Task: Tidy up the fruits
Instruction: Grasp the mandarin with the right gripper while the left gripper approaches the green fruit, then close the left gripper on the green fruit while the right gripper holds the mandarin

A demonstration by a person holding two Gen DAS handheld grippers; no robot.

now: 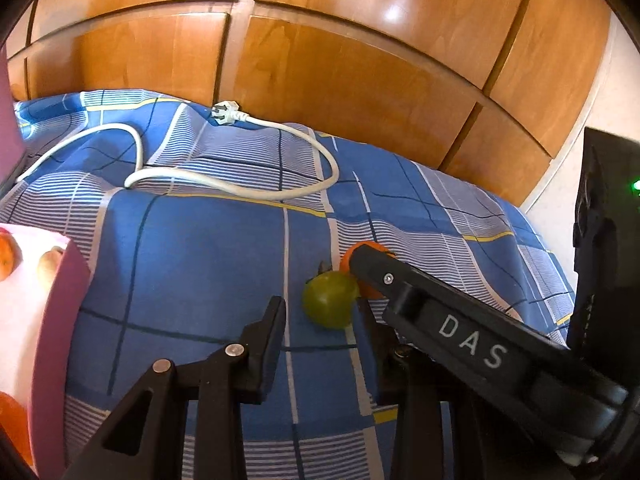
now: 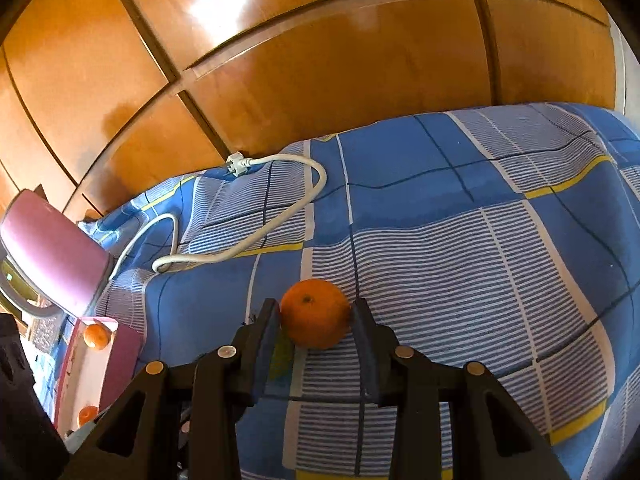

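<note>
A bed in a blue checked sheet carries everything, with a pink box of fruit at its left edge and a white power cord looped behind. The right tool brackets the orange — its pads sit at both flanks, though whether they press yet cannot be told. The left tool stands open, empty, with the green fruit just ahead of its right finger. The two fruits touch, so the right tool should probably close squarely and lift straight up — not sideways — to avoid rolling the green one.
</note>
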